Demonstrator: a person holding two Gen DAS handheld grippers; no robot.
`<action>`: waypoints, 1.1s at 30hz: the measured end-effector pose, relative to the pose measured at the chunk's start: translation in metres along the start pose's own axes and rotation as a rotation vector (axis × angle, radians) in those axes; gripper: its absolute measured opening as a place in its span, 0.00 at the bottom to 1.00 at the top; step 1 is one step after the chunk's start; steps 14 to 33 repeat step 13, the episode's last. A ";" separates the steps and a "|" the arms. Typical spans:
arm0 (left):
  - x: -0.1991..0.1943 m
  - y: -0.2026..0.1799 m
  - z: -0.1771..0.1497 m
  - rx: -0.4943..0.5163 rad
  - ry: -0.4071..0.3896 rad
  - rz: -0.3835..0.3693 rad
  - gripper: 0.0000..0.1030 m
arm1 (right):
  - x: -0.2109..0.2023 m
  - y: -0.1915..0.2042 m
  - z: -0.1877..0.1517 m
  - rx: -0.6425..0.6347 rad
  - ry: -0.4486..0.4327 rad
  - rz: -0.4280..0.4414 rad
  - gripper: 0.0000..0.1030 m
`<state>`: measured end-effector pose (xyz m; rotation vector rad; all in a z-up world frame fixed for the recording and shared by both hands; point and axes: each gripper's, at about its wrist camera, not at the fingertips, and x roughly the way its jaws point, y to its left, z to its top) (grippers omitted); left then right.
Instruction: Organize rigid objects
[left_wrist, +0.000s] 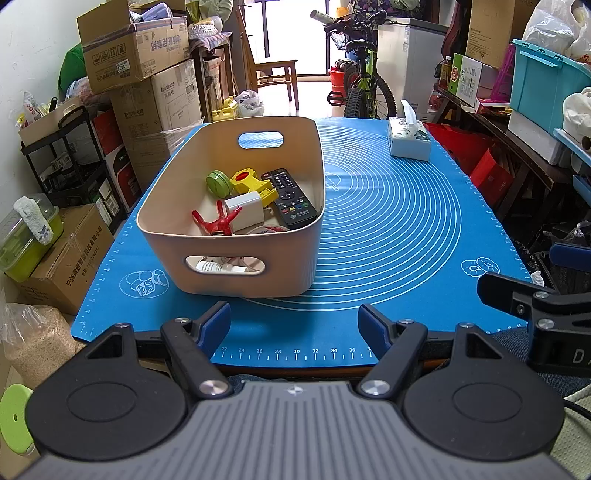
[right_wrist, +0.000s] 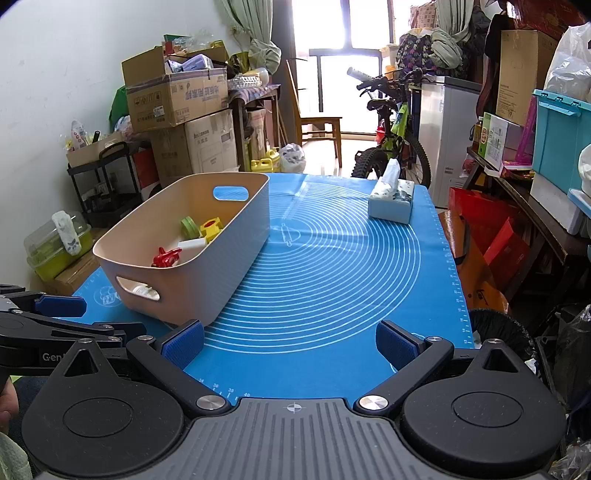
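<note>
On ringed blue mat (left_wrist: 388, 221), smooth rounded plastic bin (left_wrist: 236, 273); both grippers' fingers released, empty.

Cluttered room: stacked cardboard boxes (left_wrist: 136, 44), bicycle (left_wrist: 364, 79), bright window (right_wrist: 332, 55).

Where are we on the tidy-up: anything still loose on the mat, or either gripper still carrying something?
Looks nearly done. The remote control, green round case, yellow toy, white block and red clip all lie inside the beige bin. Nothing is in hand: left gripper and right gripper are open and empty. Only the tissue box stands on the blue mat.
</note>
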<state>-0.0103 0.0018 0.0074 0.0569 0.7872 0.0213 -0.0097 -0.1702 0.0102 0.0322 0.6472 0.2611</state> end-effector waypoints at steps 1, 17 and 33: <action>0.000 0.000 0.000 0.000 0.000 0.000 0.74 | 0.000 0.000 0.000 0.000 0.000 0.000 0.96; 0.001 -0.003 -0.001 0.001 -0.002 -0.001 0.74 | 0.000 0.000 0.000 -0.002 0.001 -0.001 0.96; 0.001 -0.003 -0.001 0.001 -0.002 -0.001 0.74 | 0.000 0.000 0.000 -0.002 0.001 -0.001 0.96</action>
